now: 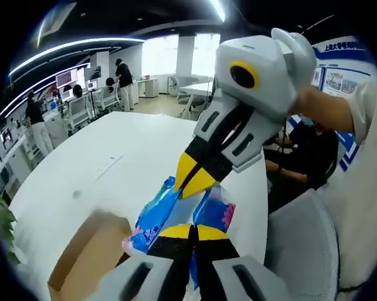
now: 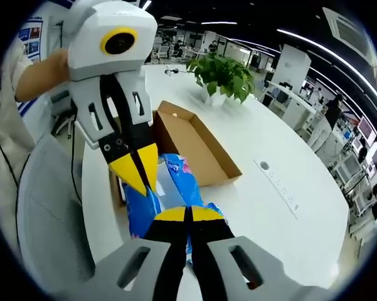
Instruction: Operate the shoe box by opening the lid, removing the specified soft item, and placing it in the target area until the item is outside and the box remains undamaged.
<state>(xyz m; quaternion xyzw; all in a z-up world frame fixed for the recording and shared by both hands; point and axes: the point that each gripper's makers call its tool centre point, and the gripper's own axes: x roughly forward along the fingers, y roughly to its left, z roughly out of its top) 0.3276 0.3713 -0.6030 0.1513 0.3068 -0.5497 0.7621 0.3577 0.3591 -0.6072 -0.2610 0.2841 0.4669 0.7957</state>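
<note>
in the left gripper view, the open box (image 1: 88,254) sits at seven o'clock on the white table (image 1: 125,150). the left gripper (image 1: 191,233) comes up at six o'clock, jaws pinched shut on the blue soft bag (image 1: 157,216). the right gripper (image 1: 194,179) reaches in from two o'clock, and its yellow tips look pressed shut on the same bag.

in the right gripper view, the left gripper (image 2: 138,175) comes down from eleven o'clock, the right gripper (image 2: 187,216) sits at six o'clock, and the bag (image 2: 175,182) hangs between them, above the box (image 2: 197,147). a plant (image 2: 226,75) stands at one o'clock.

two grips likely keep the floppy bag from sagging - it looks already lifted out, so it can go to its spot next.
</note>
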